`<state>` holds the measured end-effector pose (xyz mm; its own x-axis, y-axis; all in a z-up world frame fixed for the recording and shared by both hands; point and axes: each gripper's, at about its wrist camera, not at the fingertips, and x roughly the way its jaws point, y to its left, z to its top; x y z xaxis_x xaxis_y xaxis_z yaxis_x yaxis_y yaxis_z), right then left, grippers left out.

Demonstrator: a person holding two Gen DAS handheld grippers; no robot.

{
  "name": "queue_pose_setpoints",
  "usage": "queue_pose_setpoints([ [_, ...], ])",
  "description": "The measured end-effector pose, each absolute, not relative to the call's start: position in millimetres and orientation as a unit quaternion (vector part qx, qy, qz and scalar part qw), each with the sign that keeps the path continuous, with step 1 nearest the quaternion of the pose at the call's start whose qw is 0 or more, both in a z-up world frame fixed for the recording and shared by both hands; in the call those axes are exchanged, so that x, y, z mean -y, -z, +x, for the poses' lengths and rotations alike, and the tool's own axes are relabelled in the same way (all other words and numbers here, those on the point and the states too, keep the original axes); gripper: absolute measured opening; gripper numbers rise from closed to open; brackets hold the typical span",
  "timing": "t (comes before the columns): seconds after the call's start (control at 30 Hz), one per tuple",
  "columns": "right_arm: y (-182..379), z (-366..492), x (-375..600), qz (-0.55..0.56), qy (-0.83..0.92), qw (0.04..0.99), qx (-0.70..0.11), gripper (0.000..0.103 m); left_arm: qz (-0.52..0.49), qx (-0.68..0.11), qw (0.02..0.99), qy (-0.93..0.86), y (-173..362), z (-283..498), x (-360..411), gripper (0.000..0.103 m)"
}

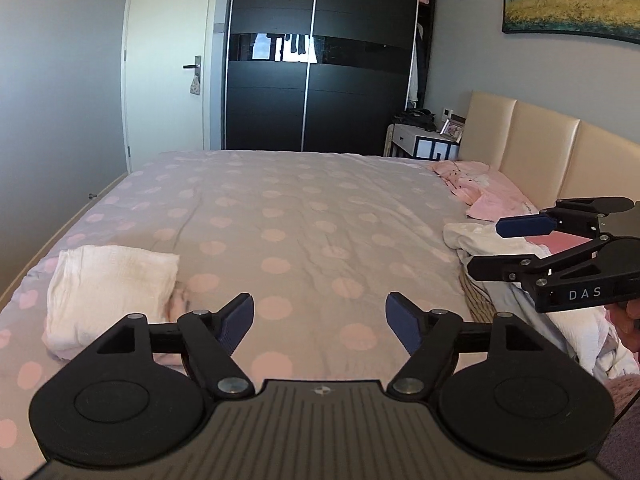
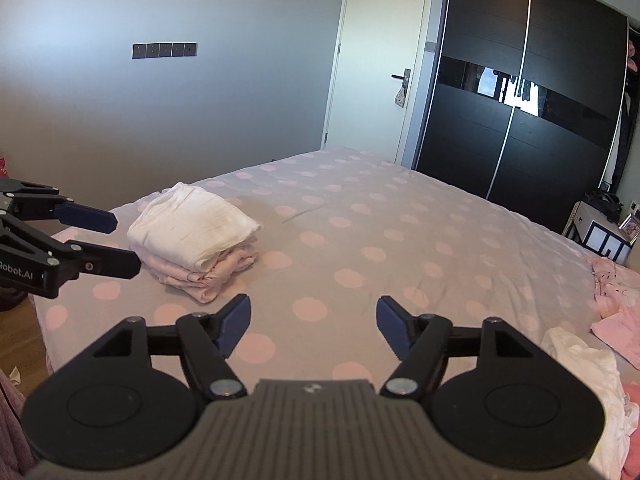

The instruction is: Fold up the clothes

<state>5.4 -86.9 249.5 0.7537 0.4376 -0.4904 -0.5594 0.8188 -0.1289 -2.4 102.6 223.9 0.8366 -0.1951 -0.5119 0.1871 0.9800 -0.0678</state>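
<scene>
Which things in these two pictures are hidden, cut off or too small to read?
- Unfolded pile: left wrist view, partly behind the right gripper; the right edge cuts it off.
- Folded stack: both views, lower garments covered by the white top one.
- Photo frame on nightstand: left wrist view, too small.

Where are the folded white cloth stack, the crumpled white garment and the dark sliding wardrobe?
Folded white cloth stack [image 2: 192, 224]: right wrist view, top layer.
Crumpled white garment [image 1: 484, 240]: left wrist view, upper folds.
Dark sliding wardrobe [image 1: 320, 112]: left wrist view, door panels' middle.
</scene>
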Motion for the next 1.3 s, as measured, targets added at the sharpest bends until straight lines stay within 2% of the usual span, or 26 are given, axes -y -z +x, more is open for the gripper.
queue_pose_setpoints([
  [0.2, -229, -33, 131, -0.138, -0.243, 0.934, -0.222, 0.079, 0.003, -0.267, 0.958, 0.101, -201, -26, -39, 0.075],
  [0.53, -167, -95, 175, -0.101, -0.152, 0.958, -0.221, 0.097, -0.027, -0.279, 0.954, 0.109, -137, -59, 4, 0.075],
  [0.7, -127, -112, 174, -0.073, -0.079, 0.967, -0.231, 0.099, 0.015, -0.311, 0.946, 0.088, -99, -65, 14, 0.075],
  [0.9, -83, -113, 165, -0.031, -0.031, 0.967, -0.251, 0.099, 0.011, -0.339, 0.938, 0.075, -65, -64, 13, 0.075],
  [1.3, -33, -76, 151, -0.013, -0.040, 0.957, -0.288, 0.099, 0.010, -0.376, 0.926, 0.028, -21, -38, -2, 0.075],
])
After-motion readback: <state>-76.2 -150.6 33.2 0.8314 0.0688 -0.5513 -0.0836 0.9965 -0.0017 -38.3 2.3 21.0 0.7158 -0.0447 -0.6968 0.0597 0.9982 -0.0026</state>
